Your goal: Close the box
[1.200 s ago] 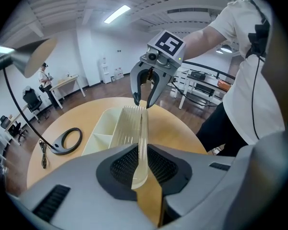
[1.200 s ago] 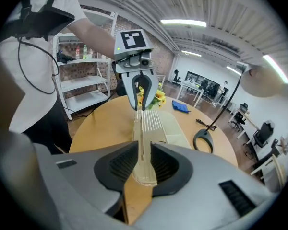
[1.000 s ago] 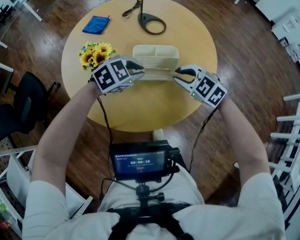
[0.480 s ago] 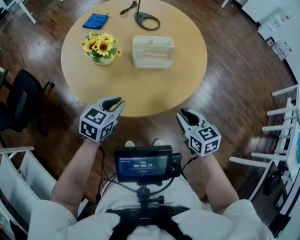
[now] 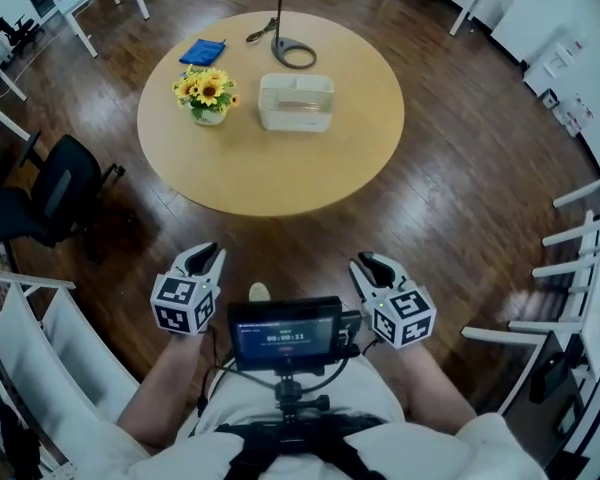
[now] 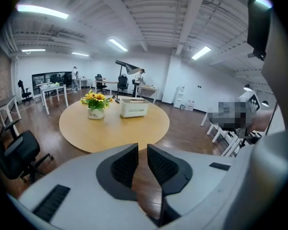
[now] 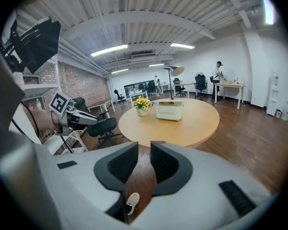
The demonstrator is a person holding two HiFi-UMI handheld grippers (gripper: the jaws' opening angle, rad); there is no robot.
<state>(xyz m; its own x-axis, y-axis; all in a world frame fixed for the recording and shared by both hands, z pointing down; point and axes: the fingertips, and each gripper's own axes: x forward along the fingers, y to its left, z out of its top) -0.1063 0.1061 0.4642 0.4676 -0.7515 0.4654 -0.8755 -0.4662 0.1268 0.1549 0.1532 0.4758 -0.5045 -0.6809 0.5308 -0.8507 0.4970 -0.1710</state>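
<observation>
The cream box (image 5: 296,102) stands on the round wooden table (image 5: 270,173) with its lid down; it also shows far off as the box (image 6: 134,107) and the box (image 7: 169,111) in the gripper views. Both grippers hang close to the person's body, well short of the table and over the floor. My left gripper (image 5: 208,254) has a narrow gap between its pads, and nothing lies in it (image 6: 142,147). My right gripper (image 5: 364,262) stands open a little wider, also empty (image 7: 144,145).
A pot of sunflowers (image 5: 207,95) sits left of the box, a blue cloth (image 5: 202,51) and a lamp base (image 5: 294,56) behind it. A black office chair (image 5: 50,193) stands left of the table, white chairs (image 5: 580,258) at the right. A chest-mounted screen (image 5: 284,335) lies between the grippers.
A second ago both grippers were at the box's front edge. They have let go and drawn back to the body, and the person has stepped away from the table.
</observation>
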